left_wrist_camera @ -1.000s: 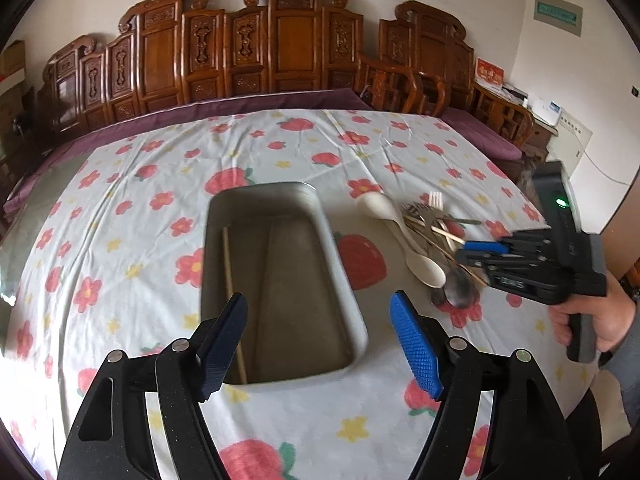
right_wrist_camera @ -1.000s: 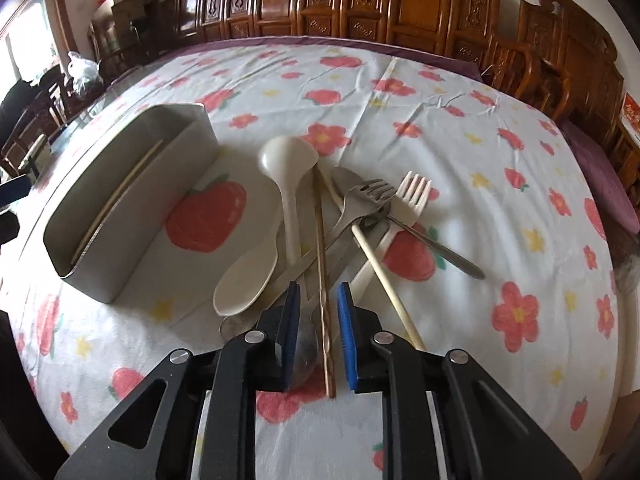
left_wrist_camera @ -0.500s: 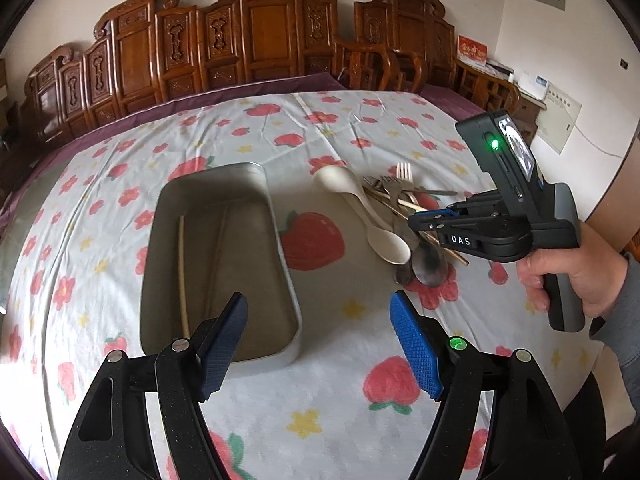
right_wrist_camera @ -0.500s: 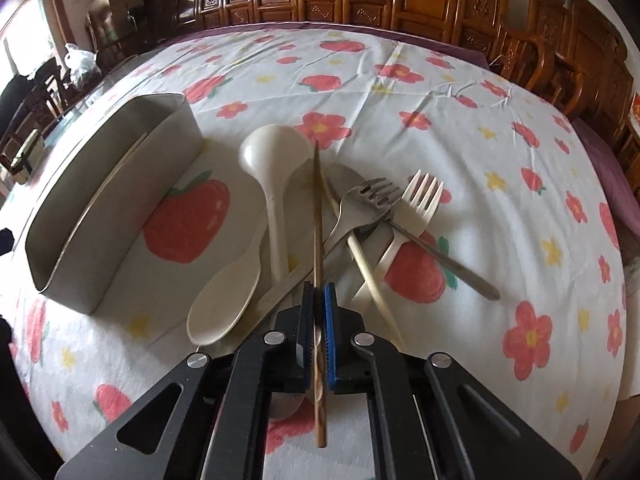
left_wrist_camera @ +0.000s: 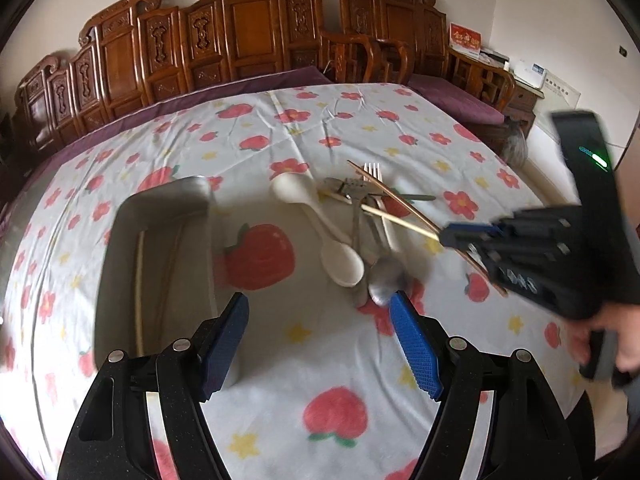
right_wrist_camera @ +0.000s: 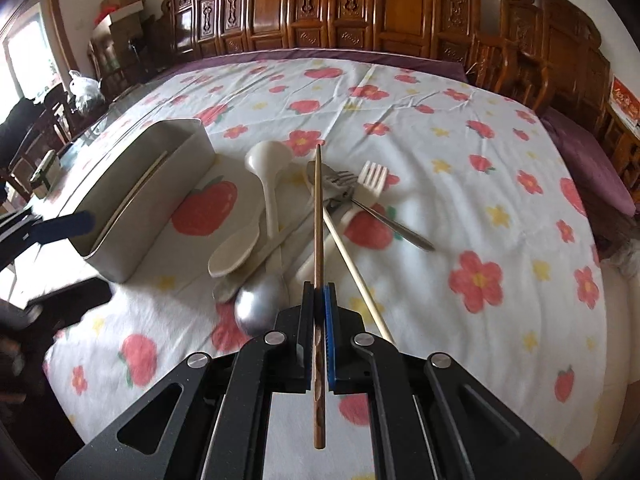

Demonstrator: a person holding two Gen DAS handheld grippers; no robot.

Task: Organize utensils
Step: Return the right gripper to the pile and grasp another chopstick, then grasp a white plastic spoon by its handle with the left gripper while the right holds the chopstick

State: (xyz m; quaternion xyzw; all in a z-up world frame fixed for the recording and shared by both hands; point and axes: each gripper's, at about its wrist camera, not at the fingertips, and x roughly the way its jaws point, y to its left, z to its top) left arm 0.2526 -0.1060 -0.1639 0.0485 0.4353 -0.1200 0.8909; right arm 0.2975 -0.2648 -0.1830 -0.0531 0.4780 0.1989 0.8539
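My right gripper (right_wrist_camera: 319,294) is shut on a brown wooden chopstick (right_wrist_camera: 318,216) and holds it lifted above the utensil pile; it also shows in the left wrist view (left_wrist_camera: 450,237). The pile holds two cream spoons (right_wrist_camera: 267,168), a metal spoon (right_wrist_camera: 258,308), forks (right_wrist_camera: 372,178) and a pale chopstick (right_wrist_camera: 352,264). A grey rectangular bin (right_wrist_camera: 132,196) stands left of the pile with a pale chopstick (left_wrist_camera: 139,284) inside. My left gripper (left_wrist_camera: 320,332) is open and empty, near the bin's front right corner.
The table wears a white cloth with red strawberries and flowers (left_wrist_camera: 260,256). Carved wooden chairs (left_wrist_camera: 248,28) line the far side. A purple cushion (right_wrist_camera: 588,164) lies at the right edge.
My right gripper closed on the brown chopstick and raised it off the pile. My left gripper drifted right, so the bin now sits further left in its view.
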